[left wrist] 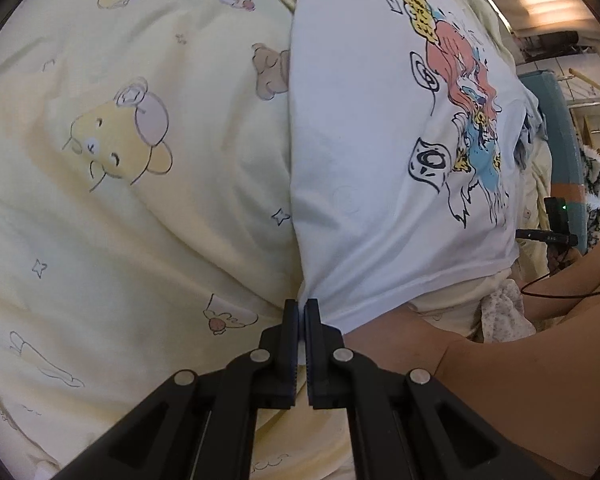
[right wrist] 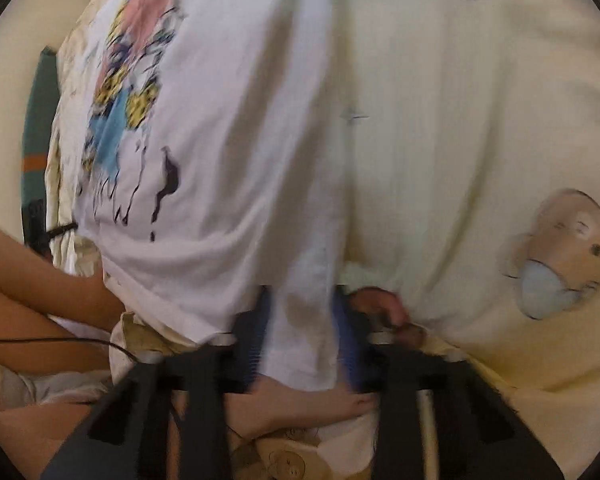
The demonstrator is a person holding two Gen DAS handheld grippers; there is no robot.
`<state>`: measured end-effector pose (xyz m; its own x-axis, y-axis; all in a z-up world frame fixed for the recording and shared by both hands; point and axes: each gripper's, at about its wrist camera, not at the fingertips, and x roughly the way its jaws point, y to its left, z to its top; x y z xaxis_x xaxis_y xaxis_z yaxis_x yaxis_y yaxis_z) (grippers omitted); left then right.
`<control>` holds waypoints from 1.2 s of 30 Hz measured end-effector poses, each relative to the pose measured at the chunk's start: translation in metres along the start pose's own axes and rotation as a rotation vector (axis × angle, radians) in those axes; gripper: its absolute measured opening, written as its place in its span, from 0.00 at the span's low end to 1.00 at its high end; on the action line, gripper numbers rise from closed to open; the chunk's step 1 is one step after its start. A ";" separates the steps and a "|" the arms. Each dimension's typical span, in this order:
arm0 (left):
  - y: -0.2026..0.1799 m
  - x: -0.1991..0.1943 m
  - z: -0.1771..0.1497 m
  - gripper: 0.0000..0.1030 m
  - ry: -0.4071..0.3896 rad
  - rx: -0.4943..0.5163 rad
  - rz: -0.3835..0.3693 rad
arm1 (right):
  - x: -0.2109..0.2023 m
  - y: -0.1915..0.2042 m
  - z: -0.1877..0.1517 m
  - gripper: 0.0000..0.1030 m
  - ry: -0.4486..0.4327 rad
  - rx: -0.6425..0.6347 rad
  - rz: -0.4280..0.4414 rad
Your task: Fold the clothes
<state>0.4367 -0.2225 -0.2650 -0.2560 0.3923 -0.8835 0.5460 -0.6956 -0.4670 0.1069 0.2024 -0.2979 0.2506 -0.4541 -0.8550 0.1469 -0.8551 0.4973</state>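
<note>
— Where is the garment lying?

— A white T-shirt (left wrist: pixel 360 152) with a colourful cartoon print is lying spread across a pale yellow bedsheet (left wrist: pixel 140 220) patterned with bears and stars.

— And the left gripper (left wrist: pixel 301 308)?

— It is clenching the shirt's lower corner, jaws pressed together on the cloth, fabric pulling taut toward them.

— The right gripper (right wrist: pixel 302 320)?

— Its view is blurring badly; a band of white cloth is running down between its spread fingers (right wrist: pixel 252 344), so whether it is pinching the shirt I cannot tell.

— Around them?

— Bare legs (left wrist: pixel 520 380) are resting beside the shirt, with a thin black cable (left wrist: pixel 560 292) crossing them.
</note>
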 end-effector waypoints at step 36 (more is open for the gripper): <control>0.022 -0.036 -0.003 0.01 0.135 0.113 0.173 | -0.084 0.001 0.004 0.02 -0.230 -0.040 -0.181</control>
<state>0.4599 -0.2498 -0.2434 -0.0534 0.3326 -0.9416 0.4776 -0.8196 -0.3166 0.0822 0.2392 -0.2262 -0.0060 -0.3435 -0.9391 0.2082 -0.9190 0.3348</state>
